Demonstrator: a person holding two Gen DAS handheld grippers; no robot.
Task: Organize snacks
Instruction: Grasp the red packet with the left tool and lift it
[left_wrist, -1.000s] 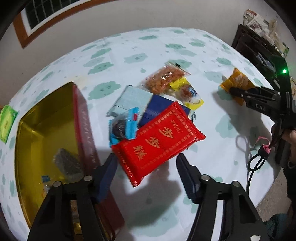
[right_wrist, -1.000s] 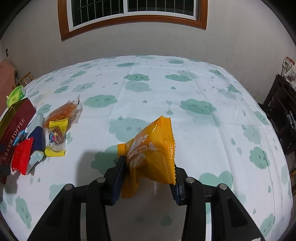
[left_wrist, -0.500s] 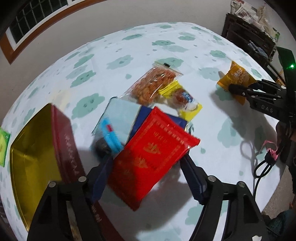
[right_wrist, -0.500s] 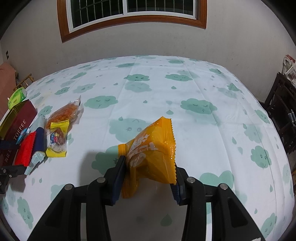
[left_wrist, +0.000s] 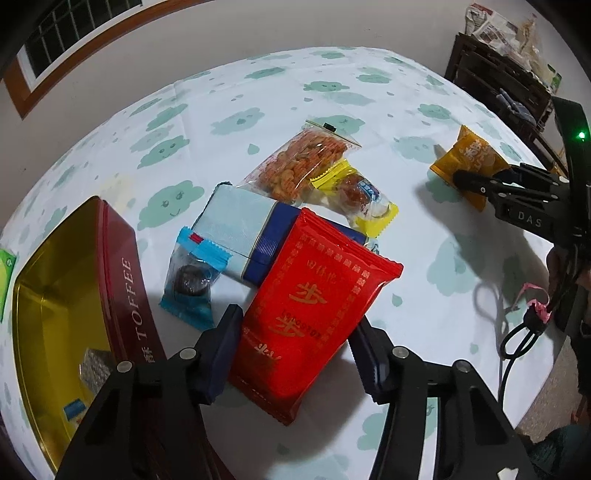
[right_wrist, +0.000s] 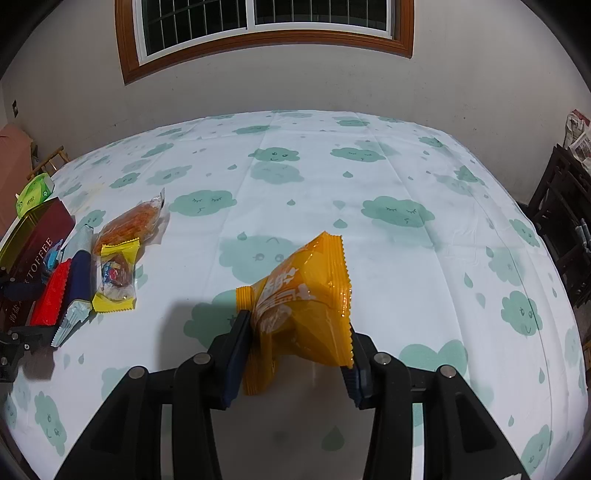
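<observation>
A red snack packet (left_wrist: 314, 306) with gold characters lies partly on the snack pile, its near end between the fingers of my left gripper (left_wrist: 295, 343). The jaws are closing and both pads touch the packet's sides. To its left stands an open dark red toffee tin (left_wrist: 125, 280) with a gold inside and a few small sweets in it. My right gripper (right_wrist: 295, 343) is shut on an orange snack packet (right_wrist: 306, 302), held tilted just above the cloth. In the left wrist view that gripper (left_wrist: 476, 181) and its orange packet (left_wrist: 469, 155) are at the right.
Behind the red packet lie a pale blue and navy packet (left_wrist: 243, 236), a blue-wrapped sweet (left_wrist: 192, 273), a clear bag of orange nuts (left_wrist: 299, 162) and a yellow-wrapped sweet (left_wrist: 354, 199). A green packet (right_wrist: 33, 194) sits beyond the tin. A dark shelf (left_wrist: 498, 81) stands past the table's right edge.
My left jaws spread wider around the red packet, then closed in on its sides. The right gripper and its orange packet have stayed still.
</observation>
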